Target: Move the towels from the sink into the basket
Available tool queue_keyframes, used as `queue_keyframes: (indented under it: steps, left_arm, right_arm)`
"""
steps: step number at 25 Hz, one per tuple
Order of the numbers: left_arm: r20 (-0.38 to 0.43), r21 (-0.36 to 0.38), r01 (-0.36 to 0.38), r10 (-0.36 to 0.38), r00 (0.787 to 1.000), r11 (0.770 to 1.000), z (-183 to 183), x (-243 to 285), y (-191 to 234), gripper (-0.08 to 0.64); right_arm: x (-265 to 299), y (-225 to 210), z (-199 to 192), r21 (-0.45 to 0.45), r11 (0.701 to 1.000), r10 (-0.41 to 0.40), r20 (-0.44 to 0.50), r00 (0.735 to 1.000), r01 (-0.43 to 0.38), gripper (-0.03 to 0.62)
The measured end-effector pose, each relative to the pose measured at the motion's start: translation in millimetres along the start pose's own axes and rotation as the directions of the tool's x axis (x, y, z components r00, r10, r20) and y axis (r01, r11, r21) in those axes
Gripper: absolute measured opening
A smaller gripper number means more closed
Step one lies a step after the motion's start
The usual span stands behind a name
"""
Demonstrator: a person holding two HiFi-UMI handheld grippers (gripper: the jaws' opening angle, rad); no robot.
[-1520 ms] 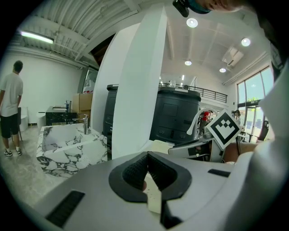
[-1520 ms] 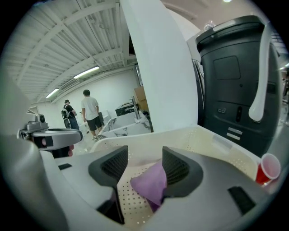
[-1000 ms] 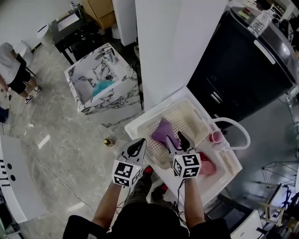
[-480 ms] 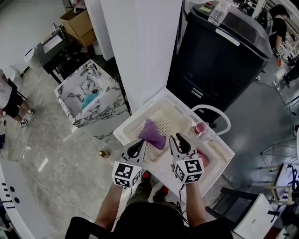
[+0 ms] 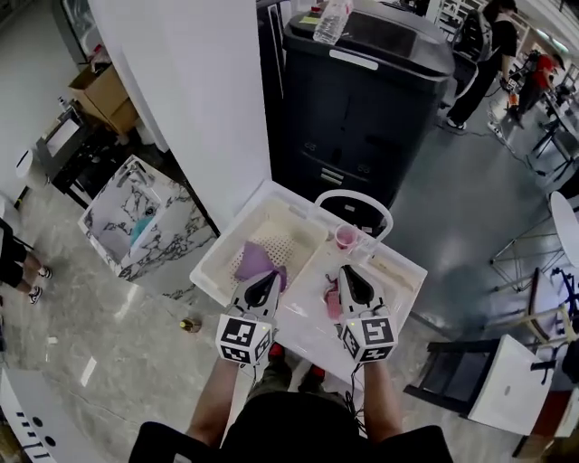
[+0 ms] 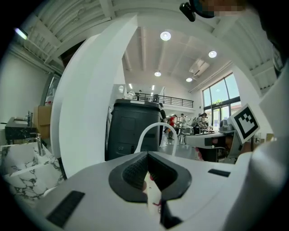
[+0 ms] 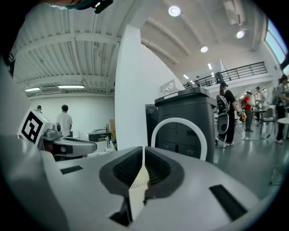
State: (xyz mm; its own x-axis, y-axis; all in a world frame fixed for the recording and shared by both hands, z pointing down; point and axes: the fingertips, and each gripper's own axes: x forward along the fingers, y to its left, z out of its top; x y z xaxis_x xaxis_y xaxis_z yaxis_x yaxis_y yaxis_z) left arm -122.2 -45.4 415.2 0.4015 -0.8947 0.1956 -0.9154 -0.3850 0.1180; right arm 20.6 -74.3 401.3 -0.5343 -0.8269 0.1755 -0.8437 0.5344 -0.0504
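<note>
A purple towel (image 5: 257, 262) lies in the perforated white basket (image 5: 276, 222), the left half of a white sink unit. A pink towel (image 5: 331, 300) lies in the sink basin (image 5: 398, 271) on the right. My left gripper (image 5: 268, 280) hovers over the purple towel's near edge with its jaws together and nothing in them. My right gripper (image 5: 349, 274) is above the pink towel. Its jaws have just been closing and now meet with nothing between them. Both gripper views look level across the room, the left gripper (image 6: 146, 155) and right gripper (image 7: 143, 151) shut and empty.
A white arched faucet (image 5: 353, 201) and a pink cup (image 5: 346, 236) stand at the unit's back. Behind it is a black bin (image 5: 362, 90) with a bottle (image 5: 330, 20) on top, beside a white pillar (image 5: 190, 90). A marble sink (image 5: 122, 203) holding a teal cloth (image 5: 143, 226) stands at left.
The right gripper's jaws went from wide open over the purple towel to shut. Both grippers drew back and up from the basket, the right one ending over the pink towel. The purple towel stays in the basket.
</note>
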Motion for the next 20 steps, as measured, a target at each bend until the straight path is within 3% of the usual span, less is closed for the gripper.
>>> queue_keyframes:
  steps: [10, 20]
  left_arm:
    - [-0.042, 0.034, 0.172, -0.171, 0.984, 0.984, -8, 42, -78, 0.005]
    - [-0.153, 0.018, 0.265, -0.26, 0.953, 0.964, -57, 69, -121, 0.005]
  right_arm:
    - [-68, -71, -25, 0.038, 0.982, -0.183, -0.03, 0.983, 0.184, 0.037]
    - [-91, -98, -85, 0.111, 0.963, -0.232, -0.132, 0.964, 0.247, 0.037]
